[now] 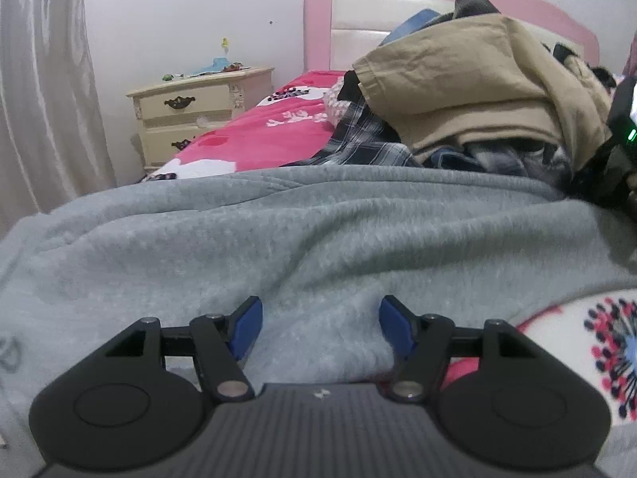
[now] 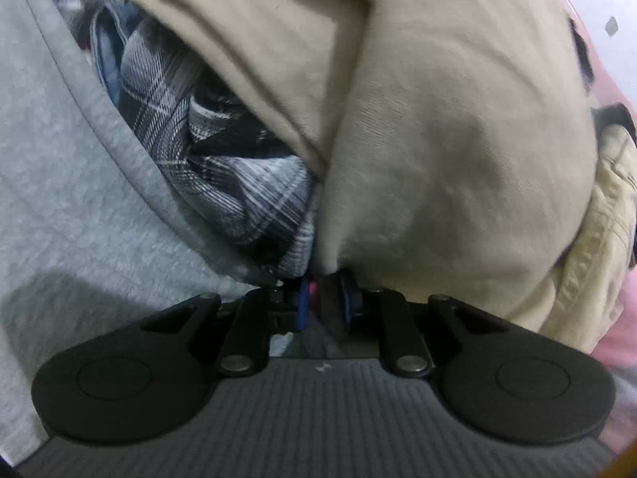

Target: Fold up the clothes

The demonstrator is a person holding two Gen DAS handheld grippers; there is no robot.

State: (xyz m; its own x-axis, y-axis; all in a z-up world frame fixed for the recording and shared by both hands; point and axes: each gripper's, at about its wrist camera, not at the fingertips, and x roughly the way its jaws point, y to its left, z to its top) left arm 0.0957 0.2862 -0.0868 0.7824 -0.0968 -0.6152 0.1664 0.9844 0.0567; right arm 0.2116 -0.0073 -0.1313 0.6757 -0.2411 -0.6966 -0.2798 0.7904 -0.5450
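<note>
1. Left wrist view puts your left gripper (image 1: 320, 328) low over the grey fleece (image 1: 278, 239), jaws well apart with fleece between them but no pad pressing: it holds nothing.
2. The fleece lies spread on the bed, just in front of the clothes pile (image 1: 477, 91).
3. It looks soft, thick and limp, fairly light but bulky. It will likely sag and drag rather than keep a shape, so I would take it at an edge or corner, pinching the full thickness.
4. Your right gripper (image 2: 320, 298) is nearly closed, its tips buried at the pile's foot where the tan garment (image 2: 458, 139) meets the plaid shirt (image 2: 239, 183). Whether it pinches cloth, you cannot tell.
5. Only the left view shows the room beyond the pile: pink headboard (image 1: 318, 0) behind it, nightstand (image 1: 199, 111) left of it.
6. Only the right view shows the fleece's seamed edge (image 2: 119, 167) touching the plaid shirt at the pile's left.
</note>
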